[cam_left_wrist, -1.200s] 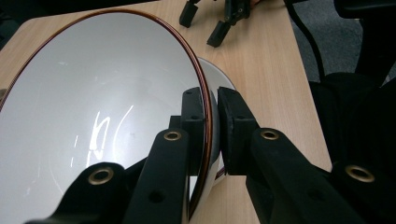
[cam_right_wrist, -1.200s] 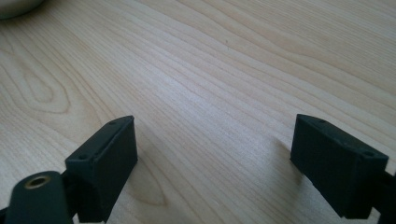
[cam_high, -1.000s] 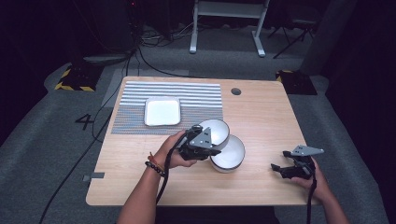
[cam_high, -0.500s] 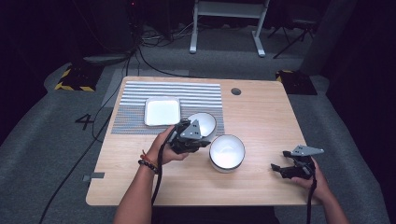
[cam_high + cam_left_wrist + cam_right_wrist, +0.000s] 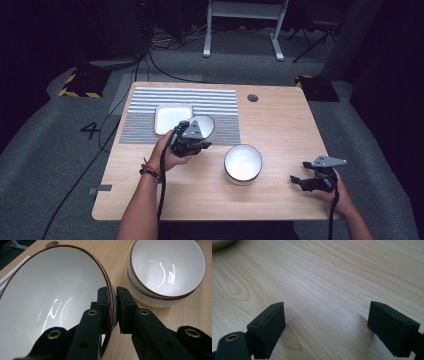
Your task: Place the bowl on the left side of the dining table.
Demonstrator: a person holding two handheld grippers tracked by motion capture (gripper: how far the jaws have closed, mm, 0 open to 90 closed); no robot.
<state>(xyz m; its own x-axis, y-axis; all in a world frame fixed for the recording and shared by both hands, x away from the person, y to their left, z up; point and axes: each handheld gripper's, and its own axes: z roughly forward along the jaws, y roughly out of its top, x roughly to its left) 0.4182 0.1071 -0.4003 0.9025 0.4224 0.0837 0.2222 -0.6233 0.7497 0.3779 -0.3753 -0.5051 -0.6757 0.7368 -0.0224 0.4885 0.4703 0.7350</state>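
High view, left hand-held gripper [image 5: 199, 141] gripping bowl [image 5: 202, 126]

A white bowl with a thin brown rim [image 5: 57, 302] is tilted, its wall pinched between the jaws of the left gripper [image 5: 113, 307], at the striped mat's near edge. Just beside it, two like bowls [image 5: 166, 270] sit nested and upright on the bench.

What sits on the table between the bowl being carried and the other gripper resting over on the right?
In the high view, a second white bowl stands between the held bowl and the right gripper; otherwise bare wooden table.
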